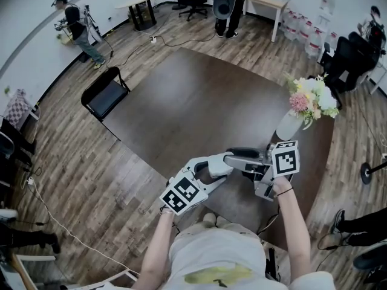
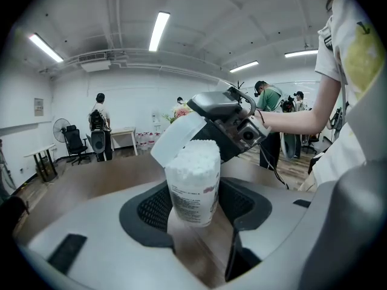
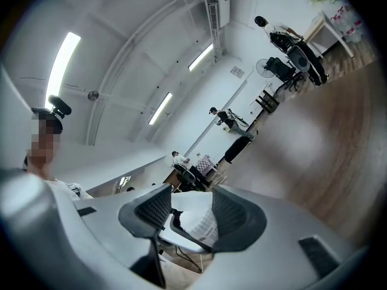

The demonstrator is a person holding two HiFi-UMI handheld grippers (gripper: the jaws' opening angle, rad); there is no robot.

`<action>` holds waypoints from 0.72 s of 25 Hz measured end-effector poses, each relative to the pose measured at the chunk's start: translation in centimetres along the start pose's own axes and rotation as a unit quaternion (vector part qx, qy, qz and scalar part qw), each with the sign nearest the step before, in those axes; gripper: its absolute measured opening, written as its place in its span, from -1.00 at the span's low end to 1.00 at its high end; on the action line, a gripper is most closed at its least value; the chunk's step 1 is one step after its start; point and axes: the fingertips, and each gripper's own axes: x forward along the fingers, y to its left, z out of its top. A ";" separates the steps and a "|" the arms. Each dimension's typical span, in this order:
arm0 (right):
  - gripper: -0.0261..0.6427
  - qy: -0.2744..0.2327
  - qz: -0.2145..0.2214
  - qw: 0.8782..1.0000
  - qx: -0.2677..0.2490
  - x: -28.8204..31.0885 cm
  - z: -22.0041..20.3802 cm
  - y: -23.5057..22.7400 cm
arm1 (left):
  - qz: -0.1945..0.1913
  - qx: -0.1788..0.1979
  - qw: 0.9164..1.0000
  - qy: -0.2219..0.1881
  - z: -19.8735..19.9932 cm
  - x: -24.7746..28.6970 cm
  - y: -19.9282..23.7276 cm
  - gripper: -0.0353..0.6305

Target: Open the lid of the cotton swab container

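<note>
I have both tools working together just above the near edge of the dark table [image 1: 181, 101], at about 5 o'clock in the head view.

The left gripper [image 2: 196, 205] is clamped on the cotton swab container [image 2: 192, 189]. The tub stands upright between the two ribbed pads and both pads press its sides, so the jaws stand wide because the tub is wide. Its printed label faces the left gripper's camera.

The lid [image 2: 172, 141] is flipped up and leans away from the mouth toward 10 o'clock, attached at the tub's left rim. The packed white swabs [image 2: 196, 156] are exposed at the top.

The right gripper [image 3: 193, 216] comes in from 1 o'clock in the left gripper view. In its own view the white lid fills the gap between its pads, so I read its jaws as closed on the lid. Part of the tub's label shows just below the lid there.

In the head view the two grippers meet nose to nose, and I cannot pick out the tub between them.

A white vase of flowers [image 1: 305, 104] stands on the table at 2 o'clock from the grippers, well apart. A black chair [image 1: 106, 94] sits off the table's corner at 10 o'clock.
</note>
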 end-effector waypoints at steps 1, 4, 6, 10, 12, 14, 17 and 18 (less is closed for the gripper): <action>-0.26 0.000 0.000 1.000 0.002 0.0 0.0 0.0 | 0.000 0.000 1.000 0.000 0.0 0.0 0.0 -0.14; -0.26 -0.001 0.002 1.000 0.000 -0.1 0.1 -0.2 | 0.001 -0.004 1.000 -0.004 0.0 0.2 0.1 -0.14; -0.26 0.001 0.003 1.000 -0.011 -0.1 0.1 -0.2 | 0.001 -0.011 1.000 -0.007 0.0 0.3 0.1 -0.14; -0.26 -0.004 -0.008 0.999 -0.037 0.1 0.3 0.0 | 0.002 -0.028 0.999 -0.017 0.0 0.2 0.4 -0.14; -0.25 -0.010 -0.016 0.999 -0.044 -0.1 0.6 -0.2 | 0.005 -0.038 0.999 -0.020 -0.1 0.1 0.6 -0.14; -0.24 -0.018 -0.022 0.998 -0.049 -0.5 0.8 -0.5 | 0.011 -0.050 0.998 -0.025 -0.1 -0.1 1.0 -0.14; -0.25 -0.039 -0.027 0.998 -0.052 -1.5 1.2 -0.7 | 0.030 -0.064 0.997 -0.026 -0.3 -0.5 1.9 -0.14; -0.25 -0.046 -0.031 0.997 -0.055 -1.8 1.3 -0.8 | 0.039 -0.067 0.997 -0.025 -0.4 -0.7 2.2 -0.14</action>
